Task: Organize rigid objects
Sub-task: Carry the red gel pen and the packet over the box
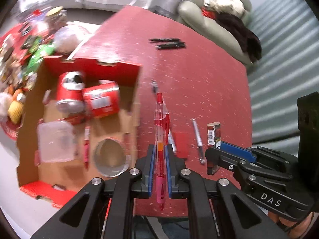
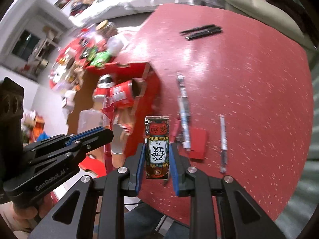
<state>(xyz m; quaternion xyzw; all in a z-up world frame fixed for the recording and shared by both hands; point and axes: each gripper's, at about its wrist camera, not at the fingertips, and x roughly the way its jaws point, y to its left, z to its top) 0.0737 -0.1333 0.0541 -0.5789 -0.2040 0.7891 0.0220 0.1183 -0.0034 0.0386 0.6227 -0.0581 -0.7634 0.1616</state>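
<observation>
My left gripper (image 1: pixel 159 151) is shut on a red clear-barrelled pen (image 1: pixel 161 131) and holds it above the red table (image 1: pixel 199 75), right of the open cardboard box (image 1: pixel 131 111). The box holds two red cans (image 1: pixel 87 97), a clear plastic case (image 1: pixel 55 141) and a tape roll (image 1: pixel 109 157). My right gripper (image 2: pixel 156 149) is shut on a small printed card box (image 2: pixel 157 145), held upright over the table. It also shows in the left wrist view (image 1: pixel 214 135). The left gripper shows at the left of the right wrist view (image 2: pixel 95 135).
A silver pen (image 2: pixel 223 137), a patterned pen (image 2: pixel 183 111) and a small red card (image 2: pixel 197 141) lie on the table. Black pens (image 2: pixel 201 31) lie at the far side. A cluttered red tray (image 1: pixel 18 59) sits left of the box. A sofa (image 1: pixel 219 20) stands behind.
</observation>
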